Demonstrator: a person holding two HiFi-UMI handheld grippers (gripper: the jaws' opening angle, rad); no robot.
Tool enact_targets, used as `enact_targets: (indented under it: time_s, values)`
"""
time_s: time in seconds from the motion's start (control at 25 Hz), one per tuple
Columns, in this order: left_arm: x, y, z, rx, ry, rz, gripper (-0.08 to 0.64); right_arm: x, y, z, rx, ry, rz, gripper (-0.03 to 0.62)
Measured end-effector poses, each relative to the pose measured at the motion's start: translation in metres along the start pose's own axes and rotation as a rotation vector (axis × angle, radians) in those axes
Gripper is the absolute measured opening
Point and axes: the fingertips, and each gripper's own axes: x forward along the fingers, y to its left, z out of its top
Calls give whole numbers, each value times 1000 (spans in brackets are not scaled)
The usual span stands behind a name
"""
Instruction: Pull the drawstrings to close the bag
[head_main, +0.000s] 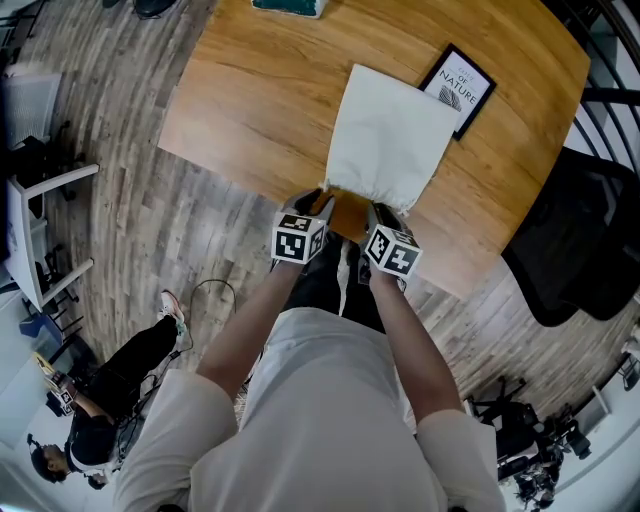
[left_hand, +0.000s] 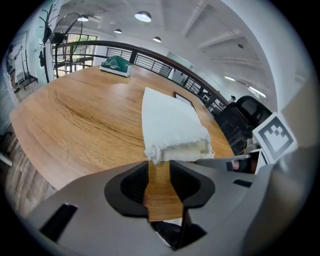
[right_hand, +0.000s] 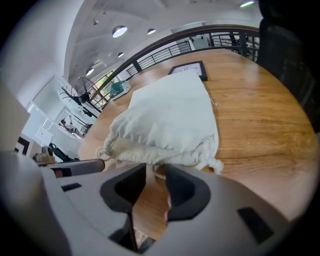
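Because the drawstrings (right_hand: 106, 150) leave the bag (head_main: 388, 140) at its mouth, I pose my left gripper (left_hand: 159, 167) and right gripper (right_hand: 156, 172) there, jaws spread and empty.

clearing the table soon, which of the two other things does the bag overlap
The black-framed print: the white bag covers part of its near edge. The green item lies apart at the far edge of the table.

**A:** From the head view, the mouth of the bag (head_main: 385, 135) is partly hidden behind the left gripper (head_main: 312, 205) and right gripper (head_main: 384, 214). The drawstrings are too thin to pick out there.

**B:** Noted. The bag covers one corner of the framed print (head_main: 462, 85), and its small text is unreadable. The teal object (head_main: 288, 6) is cut off by the top edge.
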Motion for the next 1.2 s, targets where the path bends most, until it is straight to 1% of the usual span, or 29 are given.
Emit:
enact_targets:
  time_s: [0.16, 0.28, 0.36, 0.52, 0.56, 0.64, 0.68, 0.88, 1.04, 1.2]
  values:
    - [2, 0, 1, 0, 8, -10, 124, -1, 5, -2, 83, 7, -17, 114]
    - [3, 1, 3, 1, 10, -17, 123, 2, 4, 1, 90, 8, -47, 114]
    - [4, 1, 3, 5, 13, -23, 122, 5, 1, -1, 60, 29, -85, 114]
    - [7, 1, 2, 18, 20, -33, 121, 6, 0, -3, -72, 50, -171, 110]
    - [8, 1, 2, 17, 22, -35, 120, 6, -2, -3, -90, 44, -191, 96]
    - [8, 0, 2, 15, 23, -37, 115, 4, -8, -2, -99, 31, -220, 36]
    - [8, 0, 2, 14, 23, -37, 112, 4, -9, -2, -103, 26, -224, 16]
    - [7, 1, 3, 10, 14, -27, 90, 4, -8, -1, -204, 25, -198, 12]
    - [8, 5, 6, 7, 0, -2, 29, 5, -8, -2, -235, 32, -173, 11]
    - [9, 7, 7, -3, -10, 7, 8, 5, -7, -3, -267, 46, -134, 11]
